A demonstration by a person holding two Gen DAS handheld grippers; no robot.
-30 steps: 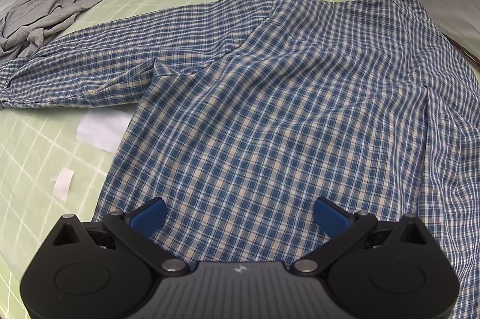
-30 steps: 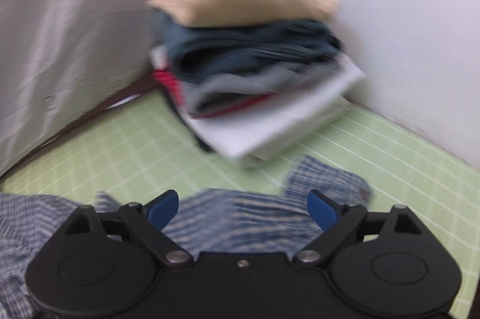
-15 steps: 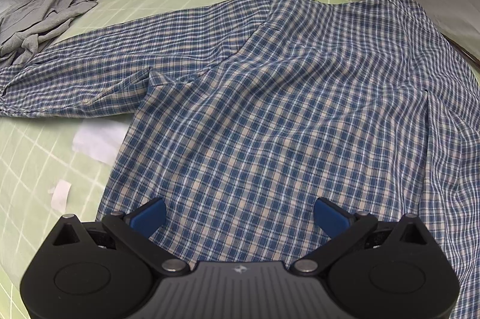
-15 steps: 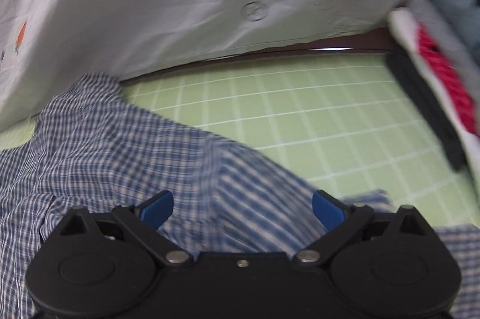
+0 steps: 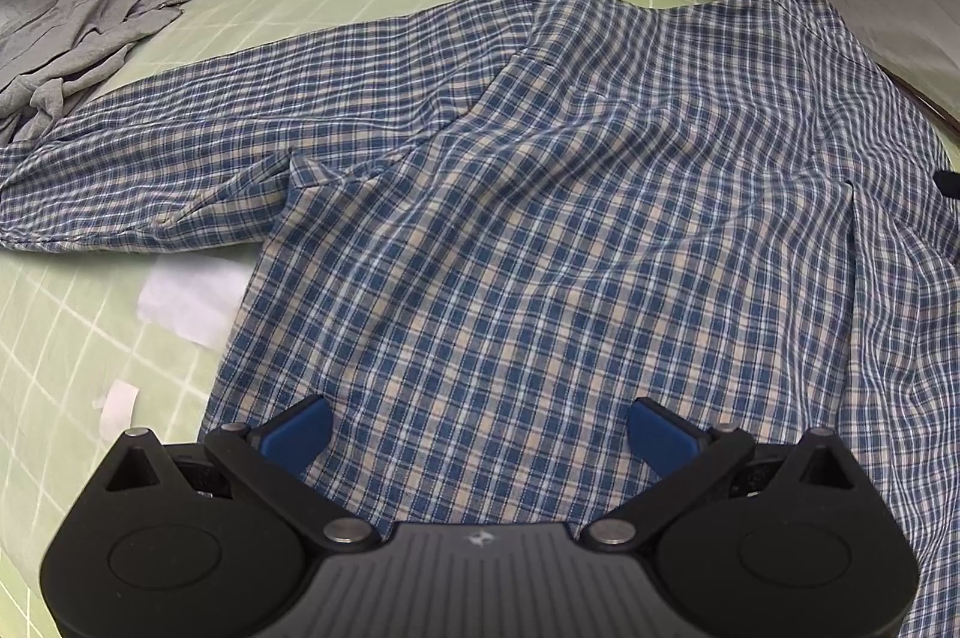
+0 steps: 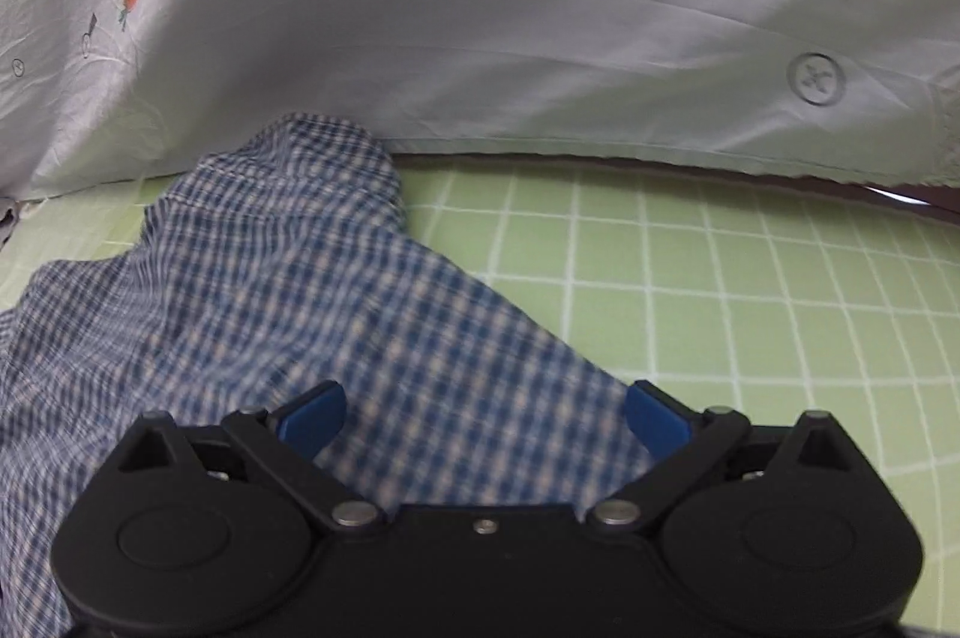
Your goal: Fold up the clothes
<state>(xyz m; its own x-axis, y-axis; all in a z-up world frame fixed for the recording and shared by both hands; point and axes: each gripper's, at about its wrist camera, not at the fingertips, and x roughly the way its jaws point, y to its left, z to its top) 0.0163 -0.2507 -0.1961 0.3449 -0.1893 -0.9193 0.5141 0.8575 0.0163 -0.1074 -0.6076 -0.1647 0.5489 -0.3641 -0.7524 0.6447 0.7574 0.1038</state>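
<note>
Plaid shirt (image 5: 540, 218) flat on green mat (image 6: 720, 290), left tongs (image 5: 477, 437) and right tongs (image 6: 486, 419) agape above it

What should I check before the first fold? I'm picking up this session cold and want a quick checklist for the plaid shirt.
1. left gripper open, nothing held: ok.
2. right gripper open, nothing held: ok.
3. plaid shirt spread on the green mat, back panel mostly flat with light wrinkles: ok.
4. The shirt's left sleeve lies stretched out sideways, not yet folded in: ok.
5. grey garment clear of that sleeve: not ok; it lies right at the cuff end.
6. The other sleeve's layout: cannot tell; it is mostly outside both views.
</note>
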